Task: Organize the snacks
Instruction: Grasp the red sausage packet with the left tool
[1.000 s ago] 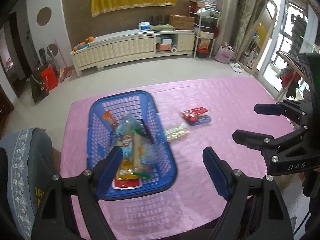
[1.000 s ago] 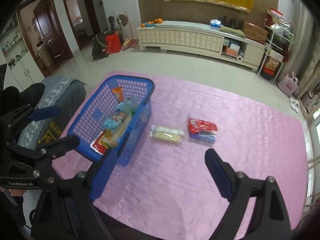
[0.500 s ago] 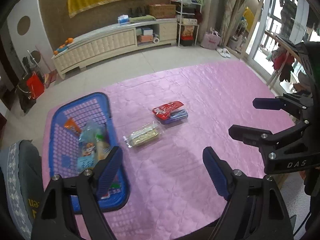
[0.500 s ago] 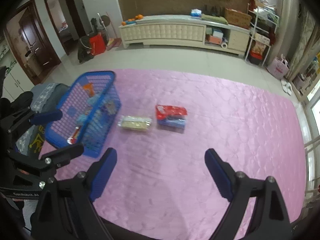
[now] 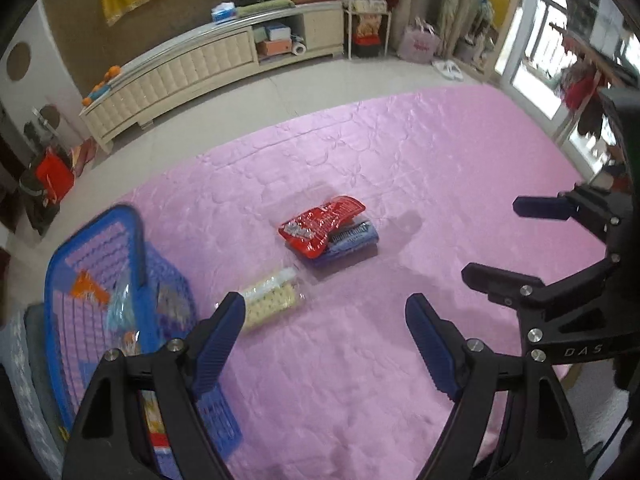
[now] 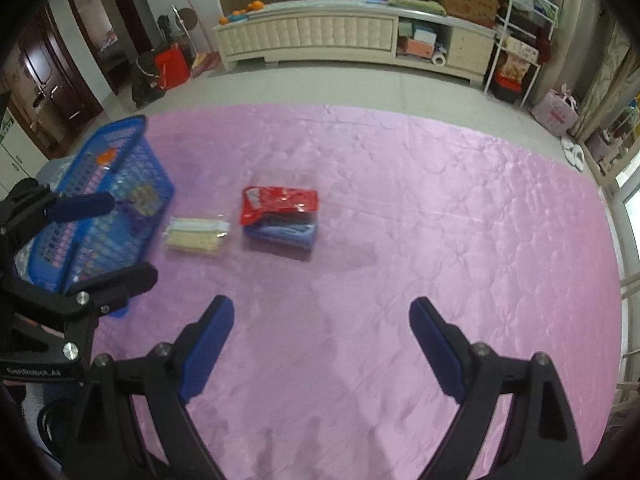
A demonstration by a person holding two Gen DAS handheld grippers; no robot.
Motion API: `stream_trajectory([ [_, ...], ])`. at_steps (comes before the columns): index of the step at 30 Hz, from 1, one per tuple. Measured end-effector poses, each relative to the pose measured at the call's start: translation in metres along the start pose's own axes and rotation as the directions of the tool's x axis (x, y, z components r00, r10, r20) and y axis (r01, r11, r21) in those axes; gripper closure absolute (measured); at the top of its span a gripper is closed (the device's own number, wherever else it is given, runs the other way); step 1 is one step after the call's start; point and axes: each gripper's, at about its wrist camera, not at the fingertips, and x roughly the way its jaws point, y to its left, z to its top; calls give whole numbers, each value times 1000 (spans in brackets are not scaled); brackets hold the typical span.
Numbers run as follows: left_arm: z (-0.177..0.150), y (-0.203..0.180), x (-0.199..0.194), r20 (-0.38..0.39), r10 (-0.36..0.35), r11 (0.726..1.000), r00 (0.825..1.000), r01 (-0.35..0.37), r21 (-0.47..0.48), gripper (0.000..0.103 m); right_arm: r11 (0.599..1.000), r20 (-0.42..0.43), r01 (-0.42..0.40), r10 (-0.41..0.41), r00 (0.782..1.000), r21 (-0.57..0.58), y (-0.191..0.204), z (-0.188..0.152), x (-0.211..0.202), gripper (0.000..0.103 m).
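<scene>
right tongs [image 5: 520,240]: "DAS" | left tongs [image 6: 92,240]: "GenRobot.AI" (blurred) | snack packets' print: unreadable

**Open cloth to the right of the red packet**

Right of the red snack packet [image 6: 280,203], the pink tablecloth [image 6: 460,240] lies bare. The packet rests on a blue packet [image 6: 284,234]. Just left lies a clear pack of pale biscuits [image 6: 196,236], and beyond it the blue basket [image 6: 100,216] blocks the left side.
</scene>
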Motion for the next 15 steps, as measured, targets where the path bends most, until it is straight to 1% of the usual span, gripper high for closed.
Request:
stream_trajectory([
  [1,5,-1,6,-7,-4,1000,1000,4,16,22,1000,-5,-1,1,1000,6,-4,2,4,11],
  [5,24,-3,29,-41,-54,996,998,57,75,22,1000,-10,-12,12,1000,7,-14,14,20,11],
  [7,33,-4,40,-62,-57,992,996,64,106,22,1000,-10,-19,19,1000,4,-18,20,27,11],
  [9,41,-6,53,-89,-39,988,995,52,143,22,1000,-17,-26,26,1000,-4,-25,26,35,11],
  [12,53,-12,74,-120,12,972,993,17,235,22,1000,-22,-27,27,999,5,-35,31,46,11],
  [15,59,-11,92,-141,28,961,990,12,275,22,999,-31,-33,34,999,15,-44,36,58,11],
])
